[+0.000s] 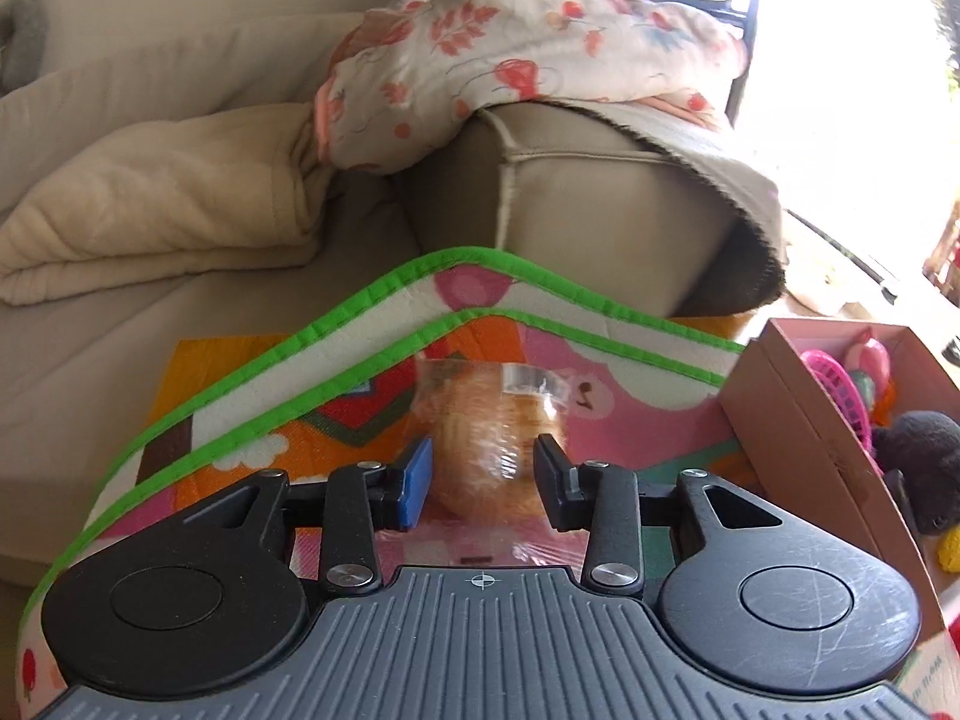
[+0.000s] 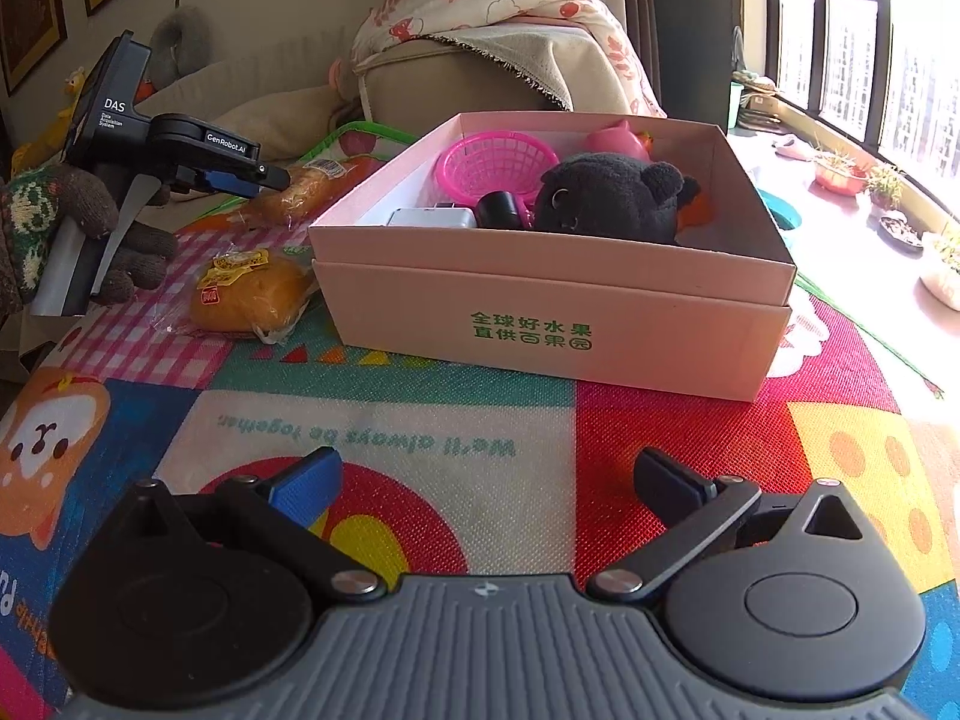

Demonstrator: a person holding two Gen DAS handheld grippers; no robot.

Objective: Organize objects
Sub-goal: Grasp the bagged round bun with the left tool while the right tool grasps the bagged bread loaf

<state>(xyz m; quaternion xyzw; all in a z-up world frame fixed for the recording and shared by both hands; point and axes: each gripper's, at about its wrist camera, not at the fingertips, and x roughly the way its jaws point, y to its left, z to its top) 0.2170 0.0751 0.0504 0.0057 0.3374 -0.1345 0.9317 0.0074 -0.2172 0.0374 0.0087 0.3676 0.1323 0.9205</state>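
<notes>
My left gripper [image 1: 483,468] is shut on a wrapped bread roll [image 1: 489,438], fingers on both its sides, just above the colourful play mat [image 1: 360,420]. In the right wrist view the left gripper [image 2: 273,177] holds that long roll [image 2: 300,192] left of the pink cardboard box [image 2: 540,312]. The box holds a black plush toy [image 2: 606,198], a pink basket [image 2: 498,159] and other small items. A second wrapped bread [image 2: 252,294] lies on the mat by the box's left front corner. My right gripper [image 2: 486,480] is open and empty, low over the mat in front of the box.
A beige sofa [image 1: 570,204] with a floral blanket [image 1: 510,42] and a cream blanket [image 1: 150,210] stands behind the mat. The box also shows at the right edge of the left wrist view [image 1: 798,420]. A knitted-gloved hand [image 2: 78,222] holds the left gripper. Plant pots [image 2: 840,174] line the windowsill.
</notes>
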